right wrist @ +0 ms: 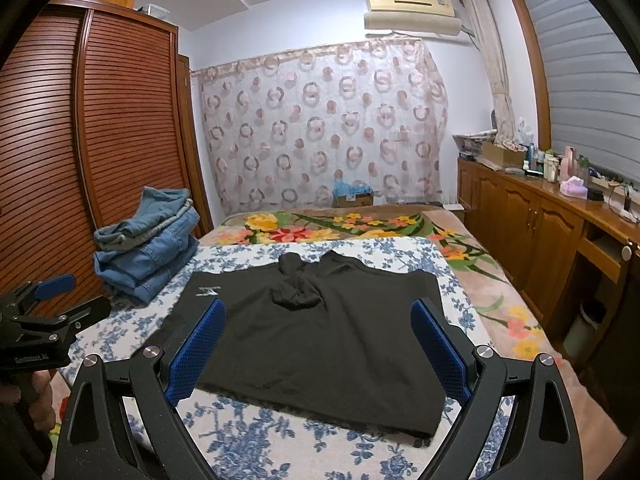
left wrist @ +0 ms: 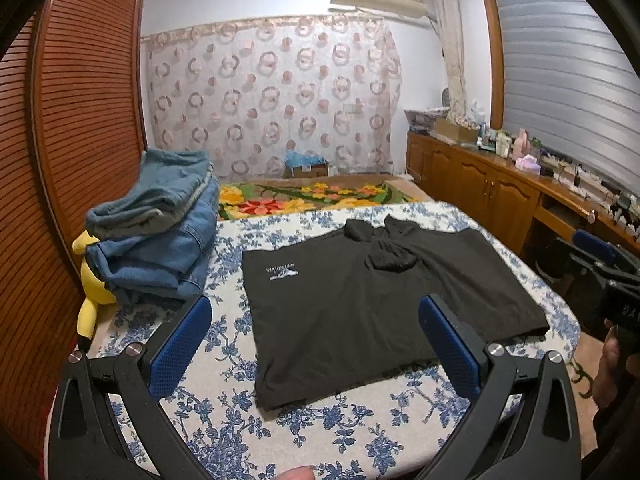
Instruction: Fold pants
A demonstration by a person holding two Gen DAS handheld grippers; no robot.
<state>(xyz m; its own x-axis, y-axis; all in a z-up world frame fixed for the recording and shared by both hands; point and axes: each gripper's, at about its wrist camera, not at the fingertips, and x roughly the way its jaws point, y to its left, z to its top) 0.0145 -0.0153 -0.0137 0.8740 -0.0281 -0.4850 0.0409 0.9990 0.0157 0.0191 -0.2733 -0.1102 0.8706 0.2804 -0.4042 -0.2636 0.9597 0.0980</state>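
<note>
Black pants [left wrist: 360, 308] lie spread flat on the blue-flowered sheet [left wrist: 224, 412], with a small white logo near the far left corner and a bunched knot of cloth at the far middle. They also show in the right wrist view [right wrist: 320, 336]. My left gripper [left wrist: 316, 340] is open and empty, hovering above the pants' near left part. My right gripper [right wrist: 318, 342] is open and empty, above the pants' near edge. The right gripper shows at the right edge of the left wrist view [left wrist: 600, 264].
A stack of folded blue jeans [left wrist: 156, 232] sits at the bed's far left on a yellow plush toy [left wrist: 92, 292]. A slatted wooden wardrobe [left wrist: 72, 120] stands on the left. A wooden cabinet [right wrist: 540, 224] with bottles lines the right. A flowered blanket [right wrist: 340, 226] lies beyond.
</note>
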